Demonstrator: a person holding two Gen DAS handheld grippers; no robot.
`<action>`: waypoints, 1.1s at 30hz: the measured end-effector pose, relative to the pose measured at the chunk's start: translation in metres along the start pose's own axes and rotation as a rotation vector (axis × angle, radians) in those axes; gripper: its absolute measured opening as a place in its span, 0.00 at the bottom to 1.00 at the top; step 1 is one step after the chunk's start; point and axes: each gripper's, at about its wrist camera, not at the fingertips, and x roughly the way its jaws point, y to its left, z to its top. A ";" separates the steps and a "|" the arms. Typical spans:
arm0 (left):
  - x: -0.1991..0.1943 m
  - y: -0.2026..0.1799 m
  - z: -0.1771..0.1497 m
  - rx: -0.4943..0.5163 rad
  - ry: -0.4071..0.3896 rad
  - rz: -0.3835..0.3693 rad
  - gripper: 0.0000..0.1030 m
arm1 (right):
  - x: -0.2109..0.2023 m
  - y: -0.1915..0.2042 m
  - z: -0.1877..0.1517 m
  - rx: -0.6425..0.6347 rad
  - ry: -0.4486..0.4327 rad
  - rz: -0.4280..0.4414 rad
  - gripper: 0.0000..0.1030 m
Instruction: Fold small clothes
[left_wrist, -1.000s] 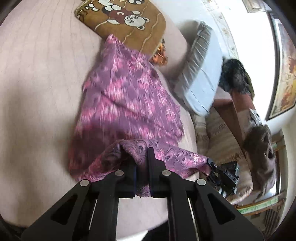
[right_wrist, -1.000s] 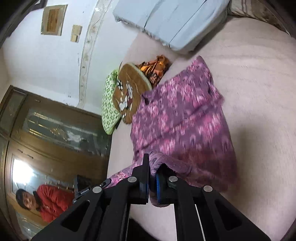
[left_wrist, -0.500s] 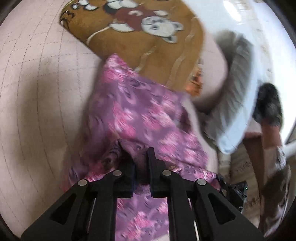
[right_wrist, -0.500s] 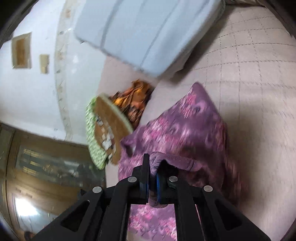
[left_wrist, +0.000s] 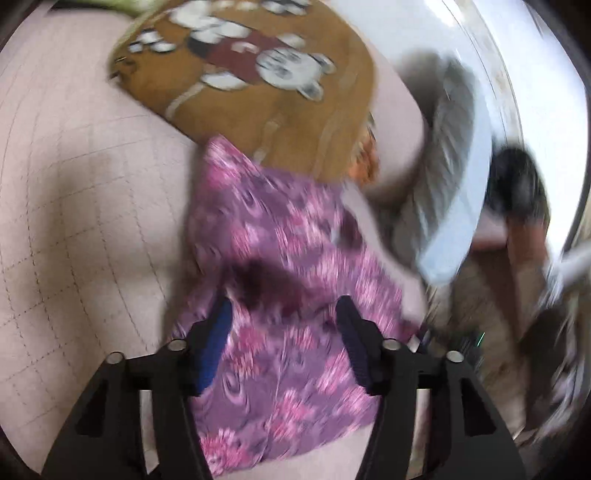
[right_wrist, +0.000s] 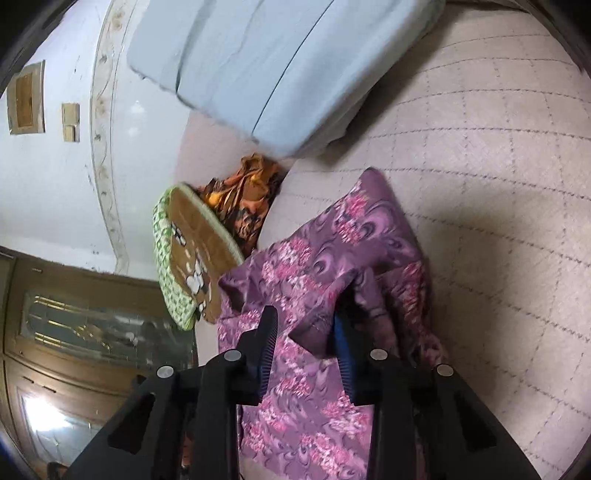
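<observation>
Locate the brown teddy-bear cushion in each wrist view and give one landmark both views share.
Left wrist: brown teddy-bear cushion fills the top centre, just beyond the purple floral garment.
Right wrist: the cushion lies left of centre, edge-on, green-trimmed.
Shared landmark: the orange cloth beside the cushion.

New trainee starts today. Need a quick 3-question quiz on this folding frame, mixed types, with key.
1. True or false: the left gripper is clamped shut on the purple floral garment.
2. What lies behind the brown bear-print cushion, towards the light blue pillow? A) orange patterned cloth B) a shoe C) a book
3. Fill in: the garment lies on a pinkish ___ bedspread.

Key:
1. False: its jaws have just been opening, the cloth lying loose between them. The right gripper is opening too.
2. A, the orange patterned cloth.
3. Quilted.
</observation>
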 end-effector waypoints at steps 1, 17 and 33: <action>0.008 -0.009 -0.007 0.053 0.023 0.028 0.60 | 0.002 0.002 0.001 -0.001 0.006 -0.002 0.32; 0.014 0.001 0.060 0.050 -0.088 0.357 0.41 | -0.015 0.025 0.033 -0.183 -0.091 -0.200 0.39; 0.047 -0.017 -0.003 0.166 0.001 0.371 0.10 | 0.016 0.055 0.002 -0.497 -0.114 -0.454 0.04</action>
